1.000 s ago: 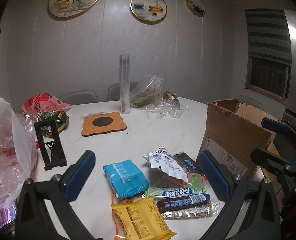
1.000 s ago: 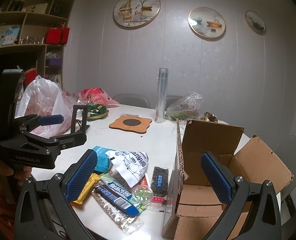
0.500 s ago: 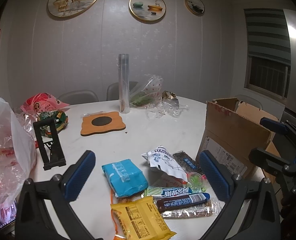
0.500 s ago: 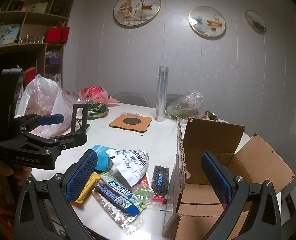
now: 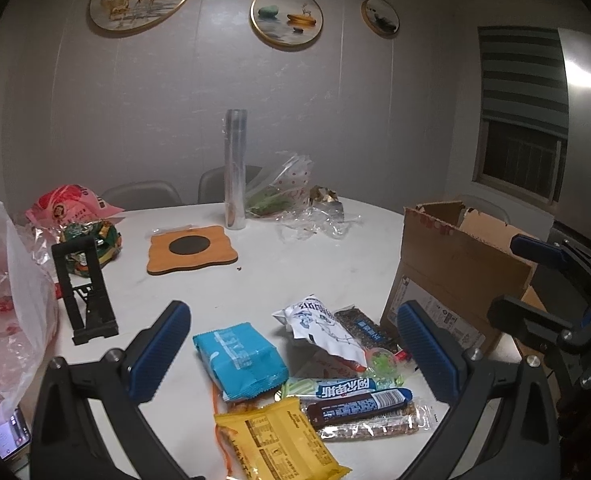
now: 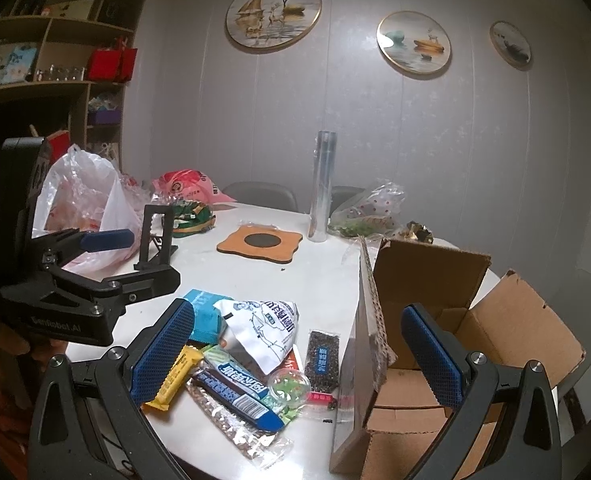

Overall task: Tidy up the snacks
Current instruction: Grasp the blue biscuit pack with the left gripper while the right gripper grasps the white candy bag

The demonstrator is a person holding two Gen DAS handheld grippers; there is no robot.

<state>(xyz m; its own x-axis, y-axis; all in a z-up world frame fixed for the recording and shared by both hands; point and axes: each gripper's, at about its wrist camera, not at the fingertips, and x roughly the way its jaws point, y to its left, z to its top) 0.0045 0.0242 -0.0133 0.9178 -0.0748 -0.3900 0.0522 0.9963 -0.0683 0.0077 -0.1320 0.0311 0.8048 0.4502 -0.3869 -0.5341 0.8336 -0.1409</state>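
Note:
A heap of snacks lies on the white table (image 5: 315,264) near its front edge: a blue packet (image 5: 239,356), a white pouch (image 5: 323,328), a yellow packet (image 5: 283,446), a brown-and-blue bar (image 5: 359,402) and a dark seed bar (image 5: 365,326). An open cardboard box (image 5: 451,276) stands to their right; it also shows in the right wrist view (image 6: 447,320). My left gripper (image 5: 291,354) is open and empty above the heap. My right gripper (image 6: 295,350) is open and empty, between the heap (image 6: 255,344) and the box.
A wooden coaster (image 5: 191,250), a tall clear roll (image 5: 235,168), a black phone stand (image 5: 85,292), plastic bags at left (image 5: 7,312) and at the back (image 5: 291,196) are on the table. Shelves (image 6: 55,60) stand at far left.
Both grippers stay open and drift only slightly; the left view has shifted a little downward and left. The snacks and box have not moved.

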